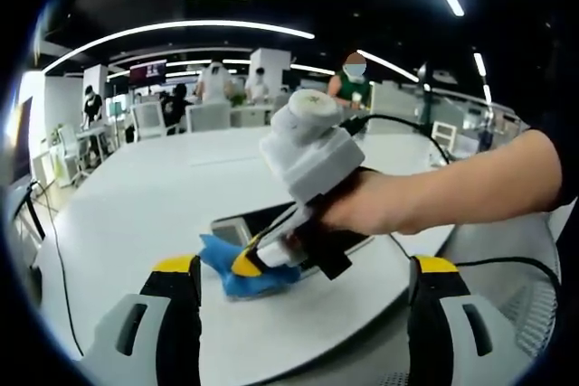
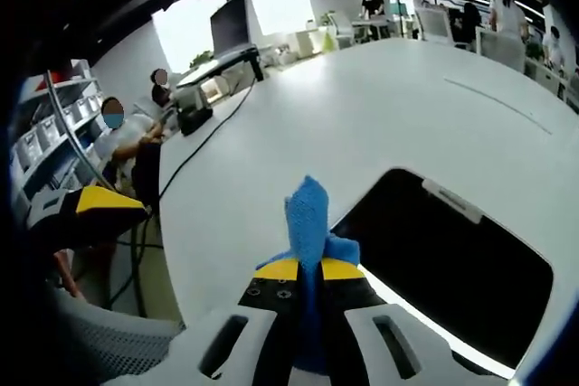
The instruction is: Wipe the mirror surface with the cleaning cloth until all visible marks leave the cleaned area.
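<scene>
While the right gripper (image 2: 308,270) is pinching the blue cleaning cloth (image 2: 310,214) between its closed yellow-tipped jaws, the cloth is standing up in a fold just beside the near edge of the mirror (image 2: 443,264), and I cannot tell if it is already touching the glass. The mirror is lying flat on the white table (image 2: 362,106), and its surface is looking dark because it is reflecting the ceiling above. The cloth is being gripped at one end, probably so that the free part can be dragged over the mirror without the jaws scratching it.

In the left gripper view, the right gripper (image 1: 246,264) is coming in from the right side, carried by a person's hand (image 1: 384,201), and the cleaning cloth (image 1: 237,270) is bunching on the table at the near corner of the mirror (image 1: 271,223). The hand is leaning the tool down toward the mirror, which seems right for pressing the cloth on the surface.

The left gripper (image 1: 303,300) is standing well apart from the mirror, on the near side of it, with its jaws spread wide and nothing between them. I judge it is waiting there to leave the mirror free and to keep all things in sight. Marks on the mirror are too small to tell, so the wiping seems to be only at its beginning.
</scene>
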